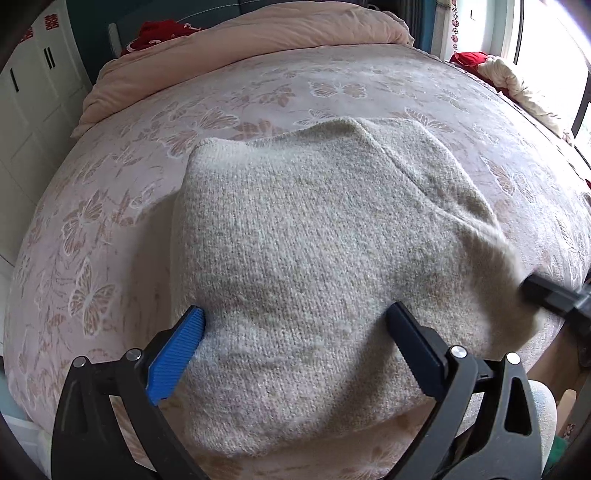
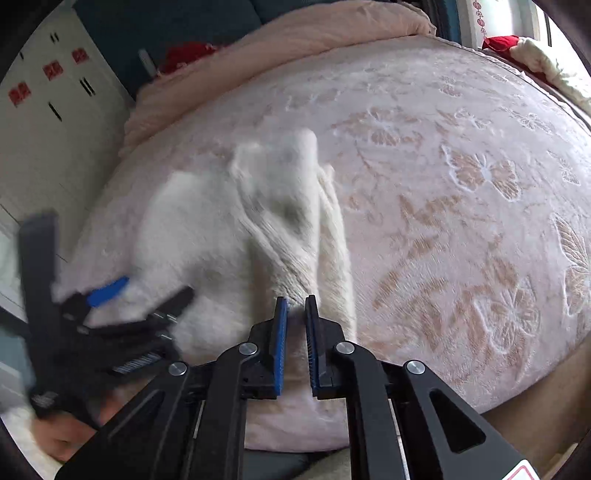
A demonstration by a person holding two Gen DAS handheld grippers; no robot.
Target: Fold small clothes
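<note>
So the cream knit sweater (image 1: pixel 306 251) is lying on the bed (image 1: pixel 110 206), toward its near edge, spread out with one fold line running diagonally across the far right part. From the right wrist view the same sweater (image 2: pixel 221 229) looks blurry and bunched into a ridge running toward the camera.

The left gripper (image 1: pixel 295 321) is spread wide, its fingers down on the knit on either side of the near portion, nothing pinched between them. The right gripper (image 2: pixel 295 306) is nearly closed and pinching the near end of that ridge of sweater fabric between its blue pads (image 2: pixel 281 332). In the left wrist view it shows up as a blurred black shape at the sweater's right edge (image 1: pixel 554 299).

The bed has a pink bedspread with butterfly patterns. A peach duvet (image 1: pixel 258 40) is bunched up along the far side of the bed, with something red (image 1: pixel 162 33) poking out behind it. White cabinets (image 1: pixel 33 92) stand off to the left of the bed, and there's a window (image 1: pixel 546 33) off the far right corner.
</note>
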